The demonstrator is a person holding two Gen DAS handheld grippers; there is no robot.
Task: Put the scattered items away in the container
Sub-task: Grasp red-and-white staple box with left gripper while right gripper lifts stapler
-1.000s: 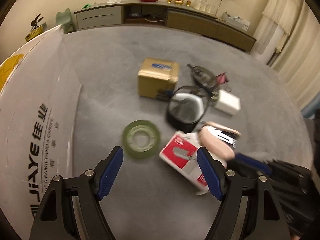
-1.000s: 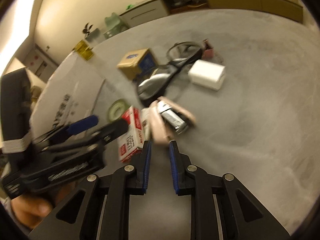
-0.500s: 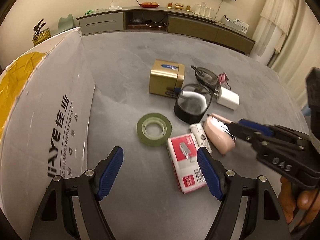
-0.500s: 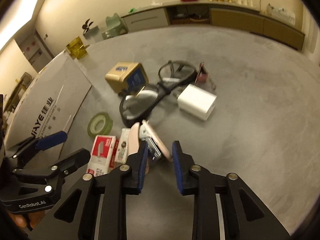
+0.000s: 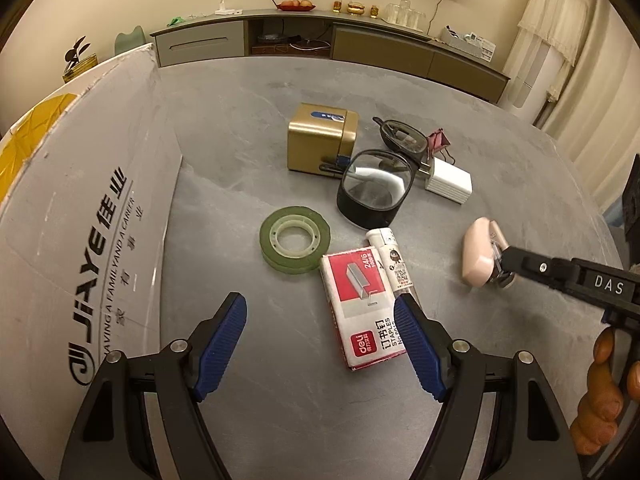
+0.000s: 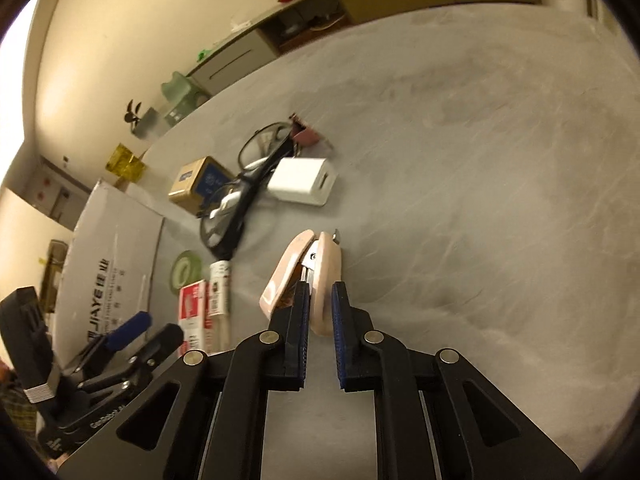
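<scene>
Change since half a second ago: the pink stapler [image 5: 478,256] no longer lies against the lighter [image 5: 394,260] and staple box [image 5: 362,304]; it now sits apart to their right, pinched in the right gripper [image 6: 321,314], whose blue pads are clenched on one of its halves, where before they only straddled it. From left: the white cardboard box [image 5: 88,216] fills the left edge, its flap leaning over the grey table [image 5: 240,128]. The left gripper [image 5: 320,344] is spread wide and holds nothing, its right finger [image 5: 416,348] overlapping the staple box's corner in view. Green tape roll [image 5: 295,243], gold box [image 5: 320,142], glasses [image 5: 376,188] and white charger [image 5: 448,180] lie on the table.
</scene>
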